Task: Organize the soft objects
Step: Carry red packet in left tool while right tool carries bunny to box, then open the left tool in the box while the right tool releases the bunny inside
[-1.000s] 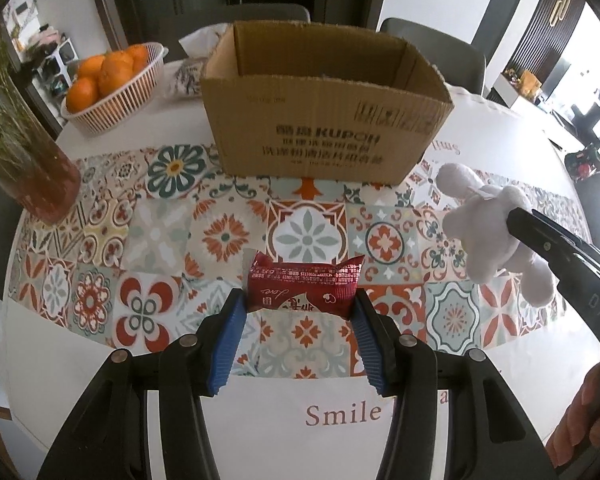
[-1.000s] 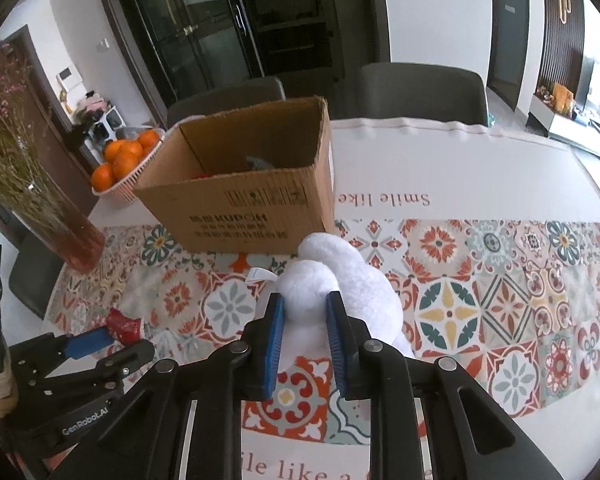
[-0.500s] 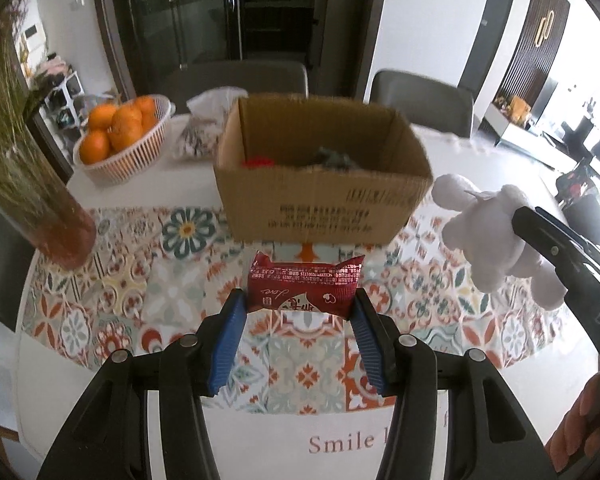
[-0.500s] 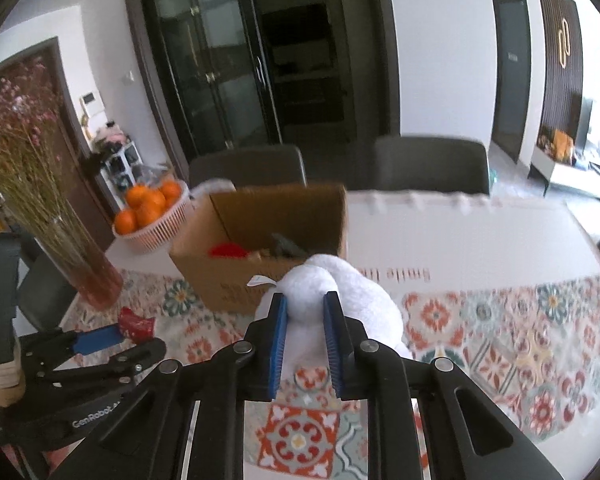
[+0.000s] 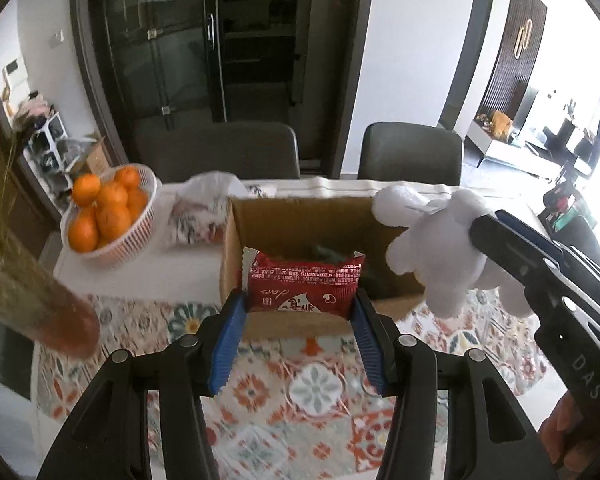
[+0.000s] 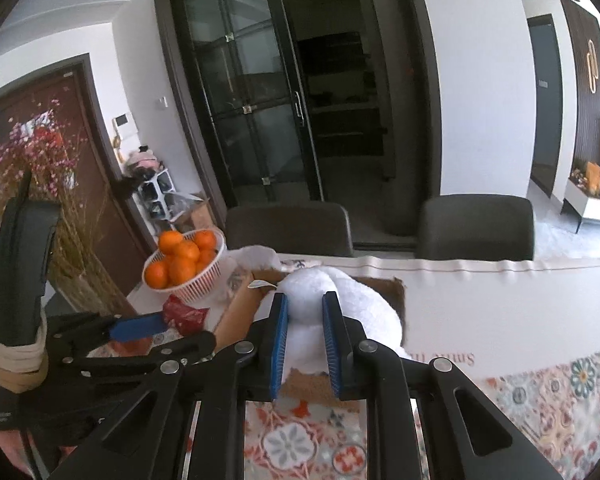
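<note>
My left gripper point(image 5: 298, 306) is shut on a red snack packet point(image 5: 304, 285), held in the air in front of the open cardboard box point(image 5: 236, 236). The right gripper point(image 6: 305, 320) is shut on a white plush toy point(image 6: 352, 308) and holds it over the box's right side. In the left wrist view the plush toy point(image 5: 436, 248) hangs at the right, clamped by the right gripper's black arm. In the right wrist view the left gripper point(image 6: 156, 326) shows at the left with the red packet point(image 6: 184, 314). Dark items lie inside the box.
A white basket of oranges point(image 5: 108, 212) stands at the back left beside a crumpled plastic bag point(image 5: 204, 208). A glass vase with dried flowers point(image 5: 32, 300) is close on the left. The table wears a patterned runner point(image 5: 316, 392). Two grey chairs point(image 5: 408, 152) stand behind the table.
Both grippers have risen and moved toward the box with their loads. The packet and the plush toy, earlier low over the runner, now hang level with the box's opening.
</note>
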Tool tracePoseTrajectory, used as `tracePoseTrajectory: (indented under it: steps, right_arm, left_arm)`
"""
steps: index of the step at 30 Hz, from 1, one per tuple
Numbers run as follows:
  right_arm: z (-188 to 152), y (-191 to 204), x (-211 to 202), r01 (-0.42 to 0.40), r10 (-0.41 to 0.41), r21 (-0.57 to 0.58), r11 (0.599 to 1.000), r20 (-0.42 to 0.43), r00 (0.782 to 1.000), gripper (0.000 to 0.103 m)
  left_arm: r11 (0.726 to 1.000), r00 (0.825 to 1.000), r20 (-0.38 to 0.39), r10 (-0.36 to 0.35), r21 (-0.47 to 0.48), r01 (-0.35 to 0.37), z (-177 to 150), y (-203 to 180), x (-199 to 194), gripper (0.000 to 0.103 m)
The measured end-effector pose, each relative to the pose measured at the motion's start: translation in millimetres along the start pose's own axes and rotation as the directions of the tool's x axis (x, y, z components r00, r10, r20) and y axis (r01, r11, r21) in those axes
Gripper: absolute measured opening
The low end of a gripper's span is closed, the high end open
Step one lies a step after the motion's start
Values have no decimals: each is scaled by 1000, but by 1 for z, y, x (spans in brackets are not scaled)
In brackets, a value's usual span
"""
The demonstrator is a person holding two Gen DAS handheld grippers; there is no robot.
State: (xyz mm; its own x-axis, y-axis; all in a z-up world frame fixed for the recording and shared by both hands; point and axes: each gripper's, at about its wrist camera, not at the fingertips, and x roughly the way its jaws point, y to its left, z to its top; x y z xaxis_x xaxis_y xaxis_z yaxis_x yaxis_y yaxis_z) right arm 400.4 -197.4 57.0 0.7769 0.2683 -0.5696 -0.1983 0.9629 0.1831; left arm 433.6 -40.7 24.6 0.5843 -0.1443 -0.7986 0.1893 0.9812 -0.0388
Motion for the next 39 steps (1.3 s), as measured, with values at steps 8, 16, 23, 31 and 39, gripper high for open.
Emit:
tracePoseTrajectory:
  steps: [8, 16, 23, 31, 39]
  right_arm:
    - [12, -5, 44, -12, 12, 14, 1000, -38, 999, 19]
    - [9, -19, 79, -13, 16, 41, 999, -91, 996, 19]
    - [3, -24, 97, -15, 21, 53, 999, -127, 992, 19]
    - [-4, -32, 119, -21, 34, 75, 997, -174, 984, 19]
    - [-15, -44, 136, -16, 39, 107, 994, -223, 974, 19]
  left_arm:
    - [999, 999, -32, -17, 35, 18, 31, 6, 43, 52]
    - [998, 997, -74, -31, 52, 35, 41, 7, 81, 52]
    - [997, 994, -104, -33, 69, 40, 42, 4, 104, 52]
    - [995, 989, -144, -34, 87, 47, 41, 1, 128, 53]
    - [994, 983, -181, -3, 111, 23, 37, 0, 146, 55]
